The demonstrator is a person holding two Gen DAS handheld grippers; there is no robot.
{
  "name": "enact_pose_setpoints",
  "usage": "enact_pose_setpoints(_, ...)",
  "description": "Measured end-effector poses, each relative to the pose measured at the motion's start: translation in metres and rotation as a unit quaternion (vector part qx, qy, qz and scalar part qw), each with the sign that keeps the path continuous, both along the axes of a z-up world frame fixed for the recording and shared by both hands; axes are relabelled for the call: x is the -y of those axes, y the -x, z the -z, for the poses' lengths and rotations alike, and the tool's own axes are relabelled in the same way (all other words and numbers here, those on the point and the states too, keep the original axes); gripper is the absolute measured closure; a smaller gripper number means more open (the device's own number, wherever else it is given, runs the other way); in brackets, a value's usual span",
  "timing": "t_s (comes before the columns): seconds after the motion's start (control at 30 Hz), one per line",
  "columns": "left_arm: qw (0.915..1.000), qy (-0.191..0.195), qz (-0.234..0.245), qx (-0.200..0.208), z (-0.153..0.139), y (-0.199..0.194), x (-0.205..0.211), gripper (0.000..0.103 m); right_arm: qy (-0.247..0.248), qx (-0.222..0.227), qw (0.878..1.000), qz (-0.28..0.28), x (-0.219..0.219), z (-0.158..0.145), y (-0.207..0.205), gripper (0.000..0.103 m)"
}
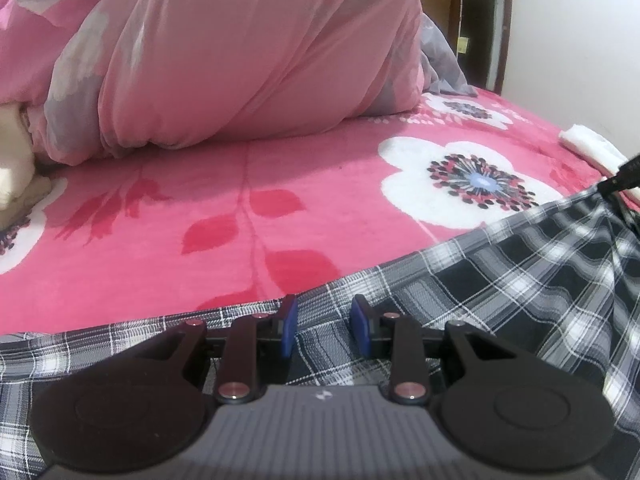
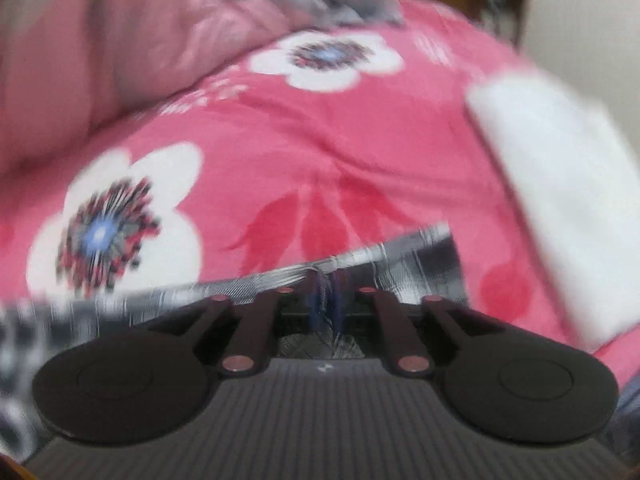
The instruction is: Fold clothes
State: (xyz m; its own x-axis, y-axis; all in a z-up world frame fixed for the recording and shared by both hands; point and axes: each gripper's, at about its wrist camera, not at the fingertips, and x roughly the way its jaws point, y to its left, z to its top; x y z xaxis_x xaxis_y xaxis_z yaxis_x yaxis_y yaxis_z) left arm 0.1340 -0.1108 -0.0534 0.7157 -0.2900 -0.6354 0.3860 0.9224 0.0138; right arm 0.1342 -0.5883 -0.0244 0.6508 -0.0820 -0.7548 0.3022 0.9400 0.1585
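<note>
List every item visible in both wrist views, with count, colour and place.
Plaid garment: one, black, white and grey checks, spread on the near part of the bed under both tools.
Blanket: one, pink with white flowers and red leaves, covering the bed.
Quilt: one bunched heap, pale pink with grey patches, at the back of the bed.
White cloth: one, folded, white, on the blanket near the right edge.
Cream object: one, at the far left edge; too cropped to identify.
Wall: white, behind the bed on the right.
Left tool: one, black with blue pads, jaws apart over the plaid garment.
Right tool: one, black, blurred, pinching the garment's edge.
</note>
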Motion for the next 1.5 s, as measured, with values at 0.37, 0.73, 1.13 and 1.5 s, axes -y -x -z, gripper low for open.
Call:
enact_pose_setpoints(0.37, 1.0000, -0.007, 0.001, 0.006, 0.002, 0.001, 0.002, 0.071, -0.052, 0.118, 0.989, 0.067, 0.018, -0.033, 0.112, 0.055)
enact_pose_setpoints(0.73, 0.9999, -0.007, 0.000, 0.009, 0.005, 0.001, 0.003, 0.070, 0.057, 0.056, 0.996, 0.043, -0.017, -0.002, 0.115, 0.103)
enact_pose_setpoints(1.13, 1.0000, 0.001, 0.000, 0.006, 0.005, 0.000, 0.001, 0.070, 0.147, 0.035, 0.988, 0.023, -0.037, -0.019, 0.108, 0.052)
enact_pose_setpoints(1.5, 0.9996, 0.027, -0.003, -0.001, 0.007, -0.002, -0.006, 0.070, 0.127, 0.029, 0.990, 0.056, -0.040, -0.038, 0.117, 0.103)
